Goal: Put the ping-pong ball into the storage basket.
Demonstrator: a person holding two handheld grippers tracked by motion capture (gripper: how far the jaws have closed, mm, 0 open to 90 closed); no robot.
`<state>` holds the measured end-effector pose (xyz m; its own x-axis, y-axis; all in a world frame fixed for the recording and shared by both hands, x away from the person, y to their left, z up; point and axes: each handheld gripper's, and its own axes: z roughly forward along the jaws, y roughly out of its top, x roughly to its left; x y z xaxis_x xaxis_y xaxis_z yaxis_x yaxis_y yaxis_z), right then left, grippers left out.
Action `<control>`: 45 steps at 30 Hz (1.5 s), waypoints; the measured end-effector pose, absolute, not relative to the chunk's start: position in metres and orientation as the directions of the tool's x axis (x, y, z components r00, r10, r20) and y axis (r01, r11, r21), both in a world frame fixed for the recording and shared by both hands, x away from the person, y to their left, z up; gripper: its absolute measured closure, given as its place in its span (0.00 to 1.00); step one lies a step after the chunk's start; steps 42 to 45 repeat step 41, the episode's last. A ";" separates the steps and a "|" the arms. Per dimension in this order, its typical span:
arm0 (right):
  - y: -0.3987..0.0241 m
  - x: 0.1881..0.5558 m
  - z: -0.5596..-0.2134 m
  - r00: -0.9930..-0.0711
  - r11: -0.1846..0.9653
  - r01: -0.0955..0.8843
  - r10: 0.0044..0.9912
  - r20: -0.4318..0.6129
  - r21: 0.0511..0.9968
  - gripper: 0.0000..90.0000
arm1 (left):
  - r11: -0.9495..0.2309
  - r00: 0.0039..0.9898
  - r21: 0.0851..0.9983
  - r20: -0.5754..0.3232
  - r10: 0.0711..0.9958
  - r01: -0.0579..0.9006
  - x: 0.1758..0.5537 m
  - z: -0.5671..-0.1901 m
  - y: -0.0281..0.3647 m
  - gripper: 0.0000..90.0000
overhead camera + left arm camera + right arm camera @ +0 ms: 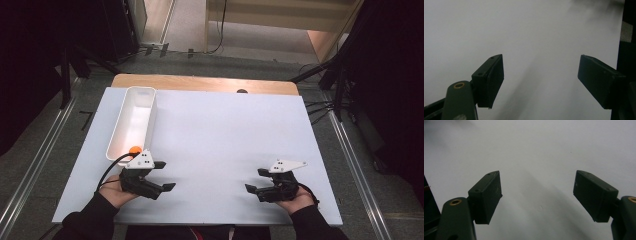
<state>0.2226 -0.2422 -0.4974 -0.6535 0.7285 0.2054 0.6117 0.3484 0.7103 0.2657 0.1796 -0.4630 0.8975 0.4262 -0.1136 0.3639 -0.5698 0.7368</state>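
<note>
Black jaws of both grippers stand apart with nothing between them, and that is the nearest thing to note: the left gripper (166, 175) and the right gripper (254, 180) rest low over the near edge of the white tabletop (225, 135), each held in a hand, their jaws turned inward toward one another across bare surface. In the left gripper view the two pads (495, 77) frame plain white board, and the right gripper view shows the same for its own pads (491, 195). Just beyond the left gripper, and touching nothing of it, lies the near end of a long white bin (131, 125). Its long axis runs away from the person, leaning slightly to the right as it recedes toward the far wooden edge of the table (200, 82). Inside the bin, at its very nearest end, sits a small orange ball (135, 149), close behind the grey plate on top of the left gripper. So the ball lies forward and a little to the left of the left jaws, which point sideways, not at it. The left hand is plainly the nearer; the right gripper is well apart, across the table. I judge that reaching the ball would call for the left gripper to turn toward the bin and come in from above its rim.
</note>
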 end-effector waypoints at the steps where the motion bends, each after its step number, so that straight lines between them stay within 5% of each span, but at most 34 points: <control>1: -0.242 0.223 -0.497 -0.653 0.348 0.611 0.729 0.205 0.711 0.24 | -0.573 0.898 0.735 -0.111 0.426 0.363 0.265 -0.463 0.181 0.24; 45: -0.242 0.222 -0.498 -0.656 0.351 0.611 0.726 0.206 0.710 0.24 | -0.609 0.905 0.705 -0.112 0.410 0.363 0.264 -0.470 0.185 0.24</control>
